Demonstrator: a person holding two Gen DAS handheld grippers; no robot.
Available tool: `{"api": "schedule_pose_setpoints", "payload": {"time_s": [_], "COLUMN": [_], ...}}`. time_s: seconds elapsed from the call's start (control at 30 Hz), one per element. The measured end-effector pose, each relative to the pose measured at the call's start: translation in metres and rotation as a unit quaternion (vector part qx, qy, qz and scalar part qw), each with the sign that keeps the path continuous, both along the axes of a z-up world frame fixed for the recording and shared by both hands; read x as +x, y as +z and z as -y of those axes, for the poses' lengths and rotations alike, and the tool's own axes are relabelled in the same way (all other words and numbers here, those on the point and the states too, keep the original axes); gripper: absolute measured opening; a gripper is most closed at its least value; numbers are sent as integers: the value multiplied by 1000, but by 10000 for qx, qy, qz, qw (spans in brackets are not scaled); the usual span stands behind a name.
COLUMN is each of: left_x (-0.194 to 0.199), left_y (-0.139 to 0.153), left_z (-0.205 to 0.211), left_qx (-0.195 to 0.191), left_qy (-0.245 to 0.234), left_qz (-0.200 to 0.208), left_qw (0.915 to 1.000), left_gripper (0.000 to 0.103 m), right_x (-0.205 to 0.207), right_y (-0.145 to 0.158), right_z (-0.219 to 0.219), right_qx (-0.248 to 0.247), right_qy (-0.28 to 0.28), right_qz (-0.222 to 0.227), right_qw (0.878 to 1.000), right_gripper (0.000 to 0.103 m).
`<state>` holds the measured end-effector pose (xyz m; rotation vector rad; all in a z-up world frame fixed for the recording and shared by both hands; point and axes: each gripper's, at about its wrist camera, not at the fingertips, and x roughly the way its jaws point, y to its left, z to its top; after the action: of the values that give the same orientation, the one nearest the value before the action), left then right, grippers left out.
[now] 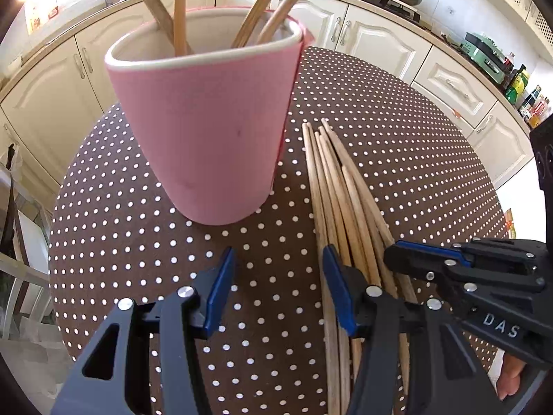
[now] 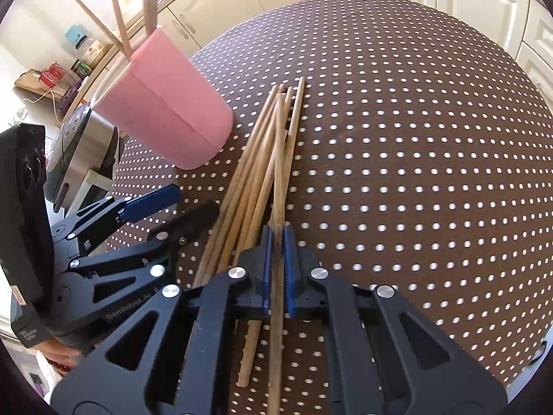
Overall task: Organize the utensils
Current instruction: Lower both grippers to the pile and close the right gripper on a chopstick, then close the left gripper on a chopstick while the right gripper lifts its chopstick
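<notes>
Wooden chopsticks and pink holder on a round dotted table — right gripper pinching one stick.

Item: a bundle of loose chopsticks lies flat on the brown, white-dotted table, roughly mid-table, tips fanned toward the far edge; just beside it on the left stands the pink holder, upright, with several chopsticks already leaning inside. Right gripper: blue pads pressed together on a single dark-tipped chopstick at the near end of the bundle, the stick running between the fingers. Left gripper: fingers spread, nothing between them — it hovers over bare tablecloth between holder and bundle, its right finger just beside the outermost sticks. Kitchen cabinets line the background beyond the table's far edge.
</notes>
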<state>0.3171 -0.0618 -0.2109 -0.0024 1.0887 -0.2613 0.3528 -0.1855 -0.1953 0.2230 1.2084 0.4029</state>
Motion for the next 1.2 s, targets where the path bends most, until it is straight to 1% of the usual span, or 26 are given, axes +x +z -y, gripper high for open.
{"api": "schedule_pose_setpoints", "payload": {"time_s": [0.07,0.2,0.43,0.57,0.73,0.77,0.8,0.83,0.9,0.93,1.03,1.13,1.2], "left_x": [3,7,18,25,37,39,43,45,49,50,51,49,45], "left_y": [0,0,-1,-3,-2,-1,-2,-1,0,-1,-2,-4,-7], "left_z": [1,11,29,42,54,55,55,57,59,61,61,58,53], "left_qx": [18,228,426,754,771,759,751,746,712,716,654,522,333], "left_qy": [28,23,-27,-47,116,122,126,128,88,79,91,114,107], "left_qz": [-3,45,61,48,28,35,45,59,61,74,137,186,178], "left_qw": [10000,9997,9991,9971,9970,9970,9971,9971,9974,9974,9977,9984,9992], "left_gripper": [52,52,52,52,51,49,40,26,13,11,7,6,5], "right_x": [1,1,4,10,14,16,17,18,18,19,18,17,15], "right_y": [-1,-2,0,2,4,5,5,5,6,7,7,8,7], "right_z": [4,12,39,53,64,63,64,63,63,52,51,41,40], "right_qx": [-40,-11,-70,-90,-135,-155,-175,-195,-231,-281,-293,-297,-287], "right_qy": [-15,-12,-16,-10,-12,-2,1,5,18,-12,-10,-41,-58], "right_qz": [-29,-52,-97,-143,-179,-186,-185,-185,-175,-150,-139,-103,-79], "right_qw": [10000,10000,9999,9999,9997,9997,9997,9996,9996,9995,9995,9995,9995], "right_gripper": [7,7,7,7,7,7,7,7,7,7,7,7,7]}}
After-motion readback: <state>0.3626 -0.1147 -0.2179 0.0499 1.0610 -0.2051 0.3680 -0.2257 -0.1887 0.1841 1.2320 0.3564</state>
